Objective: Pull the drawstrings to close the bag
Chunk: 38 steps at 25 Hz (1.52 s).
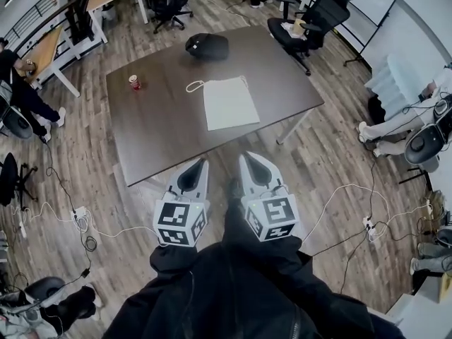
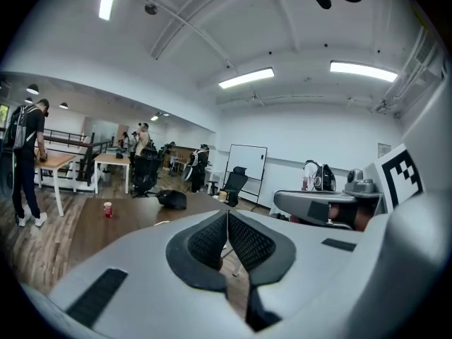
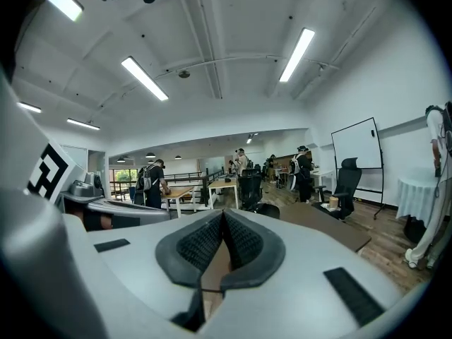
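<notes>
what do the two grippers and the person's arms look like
The left gripper and right gripper are pale grey shells that taper to a point, each with a dark teardrop recess on top. Their pads are black and ribbed. Each carries a white cube printed with black square markers. No cables show on them. The sleeves are black.

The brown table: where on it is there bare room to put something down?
The table is bare across its near left part, this side of the red can and left of the white bag, and on the right strip past the bag. The far side is busier: black pouch, drawstring loop, can.
</notes>
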Tool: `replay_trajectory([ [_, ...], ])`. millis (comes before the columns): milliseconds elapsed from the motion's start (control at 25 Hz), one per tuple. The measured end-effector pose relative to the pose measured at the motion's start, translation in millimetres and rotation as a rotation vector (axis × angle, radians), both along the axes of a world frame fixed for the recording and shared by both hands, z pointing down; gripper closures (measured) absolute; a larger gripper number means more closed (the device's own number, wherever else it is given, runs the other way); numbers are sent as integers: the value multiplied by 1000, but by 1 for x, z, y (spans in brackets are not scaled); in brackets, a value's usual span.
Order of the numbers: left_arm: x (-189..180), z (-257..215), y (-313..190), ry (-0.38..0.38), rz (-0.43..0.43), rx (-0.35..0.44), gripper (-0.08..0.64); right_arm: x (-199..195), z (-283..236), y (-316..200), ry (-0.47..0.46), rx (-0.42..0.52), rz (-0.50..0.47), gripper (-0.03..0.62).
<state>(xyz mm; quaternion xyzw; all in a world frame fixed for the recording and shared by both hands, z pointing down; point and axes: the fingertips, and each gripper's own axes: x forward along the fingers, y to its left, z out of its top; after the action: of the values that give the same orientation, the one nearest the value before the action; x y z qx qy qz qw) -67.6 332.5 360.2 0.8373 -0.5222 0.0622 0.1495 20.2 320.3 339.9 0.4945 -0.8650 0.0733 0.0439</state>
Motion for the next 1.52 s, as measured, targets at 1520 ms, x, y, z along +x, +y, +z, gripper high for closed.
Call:
replay_trajectory([
  [1520, -14, 143, -388, 44, -151, -371, 528, 28, 151, -409, 82, -383, -84, 571],
])
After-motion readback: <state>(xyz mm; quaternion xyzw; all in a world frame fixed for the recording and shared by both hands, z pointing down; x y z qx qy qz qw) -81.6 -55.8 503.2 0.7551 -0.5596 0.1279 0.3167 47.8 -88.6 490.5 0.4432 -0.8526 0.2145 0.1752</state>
